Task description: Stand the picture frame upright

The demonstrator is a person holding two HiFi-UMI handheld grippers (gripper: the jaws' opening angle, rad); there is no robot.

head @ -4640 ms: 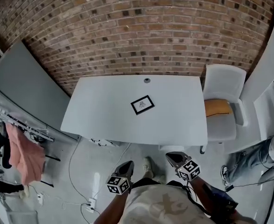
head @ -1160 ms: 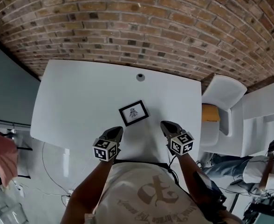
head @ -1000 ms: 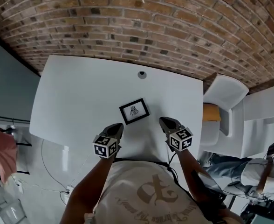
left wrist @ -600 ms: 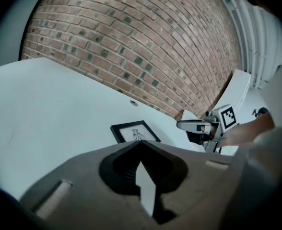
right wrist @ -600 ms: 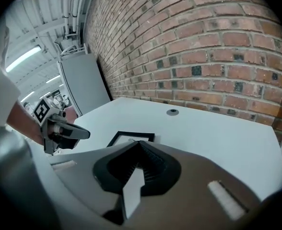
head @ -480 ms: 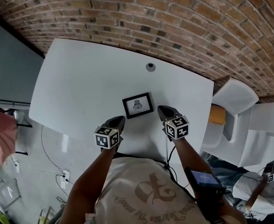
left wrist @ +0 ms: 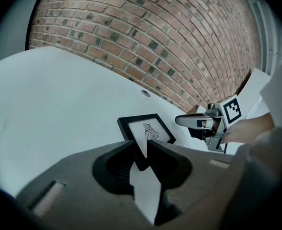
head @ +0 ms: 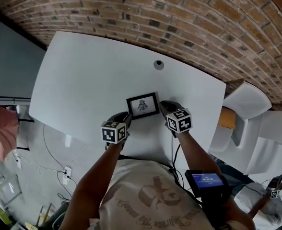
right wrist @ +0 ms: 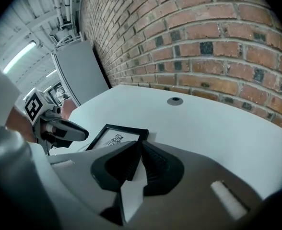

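Black moulding, thin and square-edged, round a white mat with a small dark drawing: picture frame [head: 142,105], lying flat and face-up on the surface [head: 83,71], between the two grippers. Just ahead of the left gripper [left wrist: 142,146], near corner poking into the gap of its jaws; jaws spread, just opened, dark ribbed pads not pressing on the moulding. At the frame's opposite short side, right gripper [right wrist: 140,145], jaws also just opened but only to a narrow slit, frame corner right at the mouth of the slit, nothing pinched. Grey, smooth, matt gripper shells, each with a white cube [head: 179,121] of black square markers. Beyond both grippers, smooth white top with rounded corners and a small round grey grommet [head: 158,64]. Farther still, rough red-brown brick wall [head: 179,13] with pale mortar. Off to the right gripper's outer side, white moulded chair [head: 249,102] with an orange-tan seat pad.
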